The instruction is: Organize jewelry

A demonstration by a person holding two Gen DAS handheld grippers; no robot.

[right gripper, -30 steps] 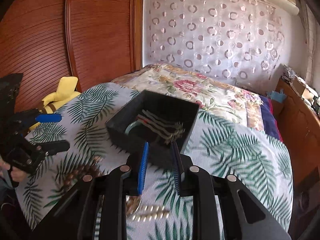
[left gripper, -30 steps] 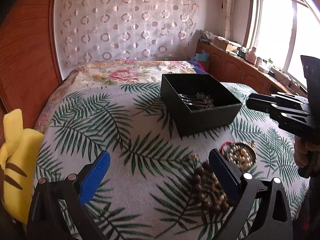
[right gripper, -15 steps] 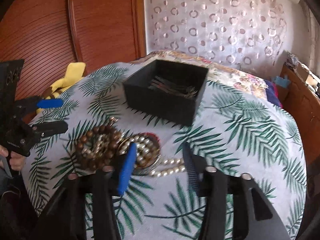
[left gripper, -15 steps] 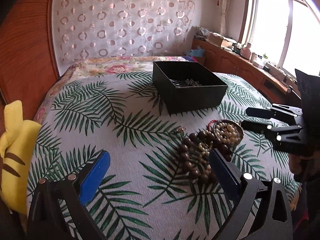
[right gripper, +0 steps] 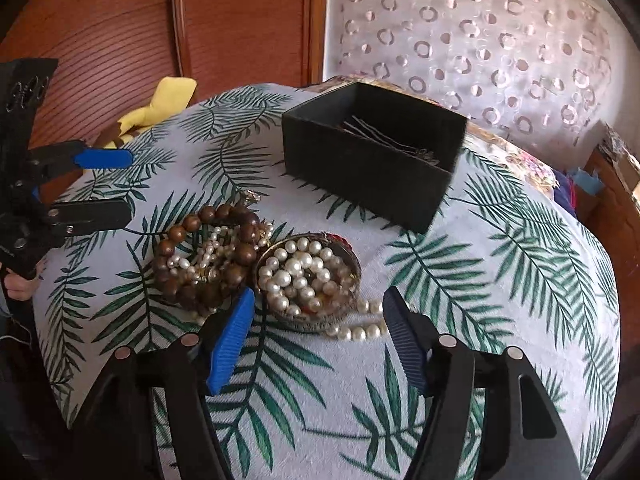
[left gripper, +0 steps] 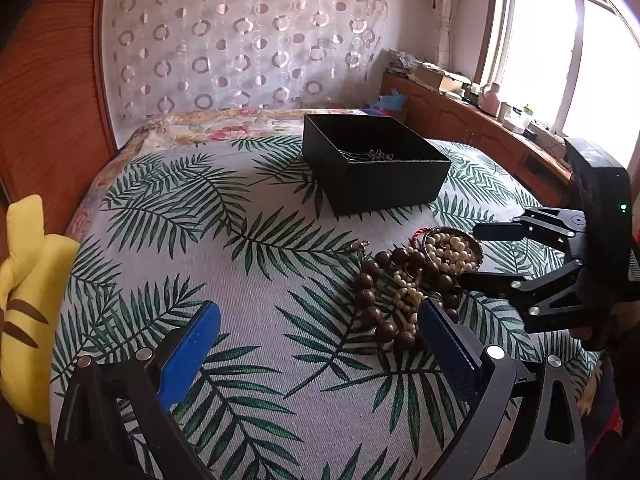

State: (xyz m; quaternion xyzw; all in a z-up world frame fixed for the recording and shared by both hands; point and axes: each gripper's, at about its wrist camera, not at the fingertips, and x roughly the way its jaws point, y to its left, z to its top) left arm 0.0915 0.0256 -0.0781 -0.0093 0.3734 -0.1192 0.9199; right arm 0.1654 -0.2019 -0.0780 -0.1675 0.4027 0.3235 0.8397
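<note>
A bed covered with a cloth printed with green palm leaves fills both views. Near its middle sits a black open box with thin metal hairpins lying inside.

In front of the box, on the cloth, lies a pile of jewelry. A string of large dark brown wooden beads curls in a loop, with smaller cream beads tangled inside it. Touching it on the side is a small round dish heaped with a white pearl necklace; a few pearls trail over the dish rim onto the cloth.

The right gripper hovers just before the dish, its blue-padded jaws spread wide with nothing between them; the dish lies in line with the gap. The left gripper hangs low over the cloth beside the wooden beads, its jaws also spread wide and empty. Its right finger is close to the bead loop.

A yellow plush toy rests at the bed's edge against a reddish wooden headboard. A sheer curtain with ring patterns hangs behind the bed, and a bright window stands to one side
</note>
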